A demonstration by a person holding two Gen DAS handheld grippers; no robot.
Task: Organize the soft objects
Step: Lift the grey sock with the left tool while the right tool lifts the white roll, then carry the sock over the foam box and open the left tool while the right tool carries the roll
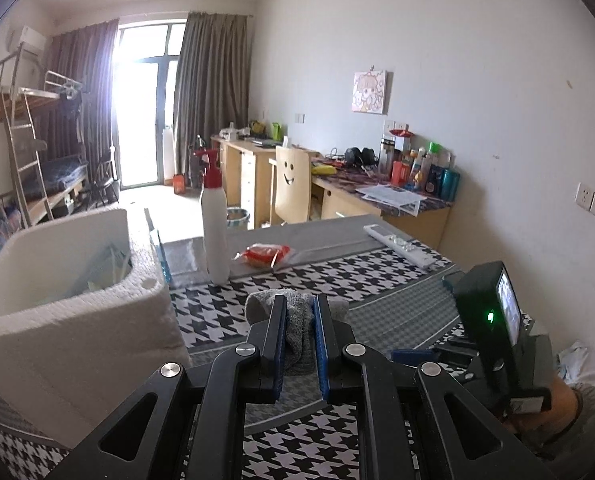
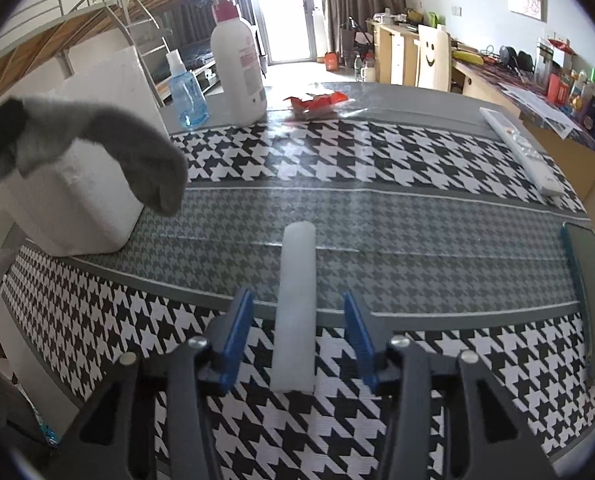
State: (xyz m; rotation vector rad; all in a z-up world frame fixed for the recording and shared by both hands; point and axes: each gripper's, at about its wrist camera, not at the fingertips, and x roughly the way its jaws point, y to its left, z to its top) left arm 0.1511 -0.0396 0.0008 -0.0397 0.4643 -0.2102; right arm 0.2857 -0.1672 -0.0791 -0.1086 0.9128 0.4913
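Observation:
My left gripper [image 1: 300, 305] is shut on a grey sock [image 1: 297, 336] and holds it above the houndstooth table, just right of the white foam box [image 1: 77, 312]. In the right wrist view the same sock [image 2: 137, 160] hangs in the air in front of the foam box [image 2: 97, 120]. My right gripper [image 2: 297, 302] is open and low over the table. A white foam stick [image 2: 295, 308] lies on the cloth between its blue fingers [image 2: 239, 320], touching neither.
A white bottle with a red pump [image 2: 237, 64], a blue spray bottle [image 2: 185, 92], a red snack packet [image 2: 317, 102], a white remote [image 2: 521, 148] and a phone [image 2: 589, 300] lie on the table. The right gripper's body [image 1: 493, 320] shows at right.

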